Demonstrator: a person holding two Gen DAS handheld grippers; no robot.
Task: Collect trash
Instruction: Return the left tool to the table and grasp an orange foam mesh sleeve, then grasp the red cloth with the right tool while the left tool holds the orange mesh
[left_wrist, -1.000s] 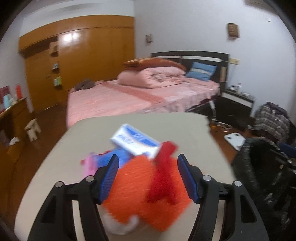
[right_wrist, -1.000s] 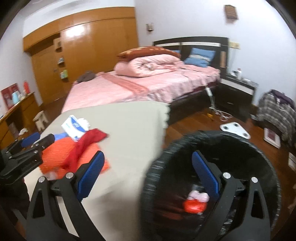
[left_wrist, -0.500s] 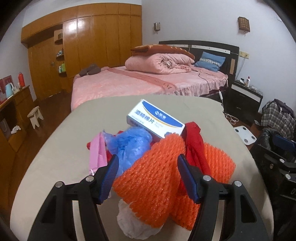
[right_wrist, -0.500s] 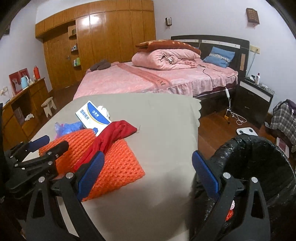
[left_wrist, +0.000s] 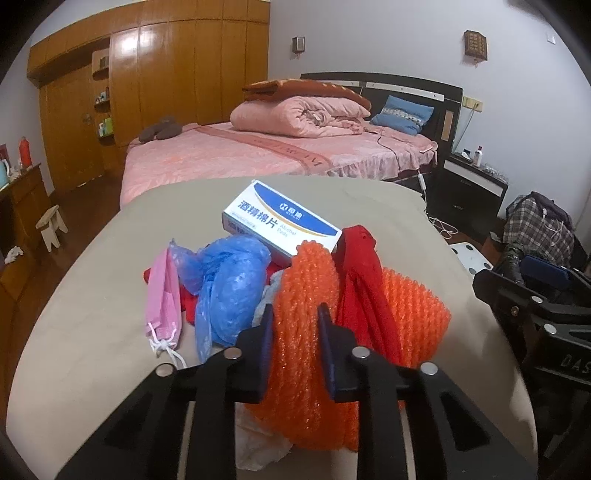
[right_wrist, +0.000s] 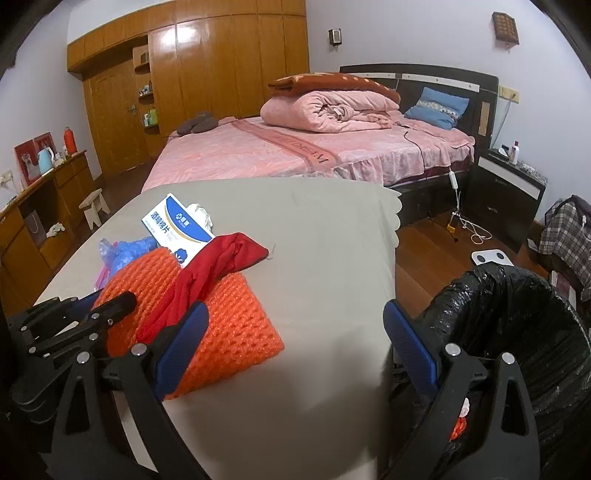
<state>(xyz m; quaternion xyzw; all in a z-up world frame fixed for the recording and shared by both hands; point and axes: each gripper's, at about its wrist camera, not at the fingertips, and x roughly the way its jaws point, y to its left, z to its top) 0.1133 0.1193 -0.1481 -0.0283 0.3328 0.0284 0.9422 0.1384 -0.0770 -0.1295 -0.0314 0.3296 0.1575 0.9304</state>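
A trash pile lies on the beige table (left_wrist: 369, 206): an orange foam net (left_wrist: 306, 332), a red cloth (left_wrist: 358, 273) draped over it, a blue plastic bag (left_wrist: 229, 280), a pink mask (left_wrist: 164, 299) and a blue-white alcohol pad box (left_wrist: 280, 221). My left gripper (left_wrist: 294, 325) is shut on the near fold of the orange net. The net (right_wrist: 229, 328), the red cloth (right_wrist: 218, 258) and the box (right_wrist: 177, 223) also show in the right wrist view. My right gripper (right_wrist: 295, 332) is open and empty, over the table's right edge beside the black-lined bin (right_wrist: 517, 332).
The bin holds some red and white scraps (right_wrist: 460, 421). A pink bed (left_wrist: 258, 155) stands behind the table, with a dark nightstand (right_wrist: 506, 192) to its right. A wooden wardrobe (left_wrist: 166, 81) lines the back wall. A white scale (right_wrist: 491, 257) lies on the floor.
My left gripper has closed from wide open onto the orange net. My right gripper has swung left, from over the bin toward the table edge.
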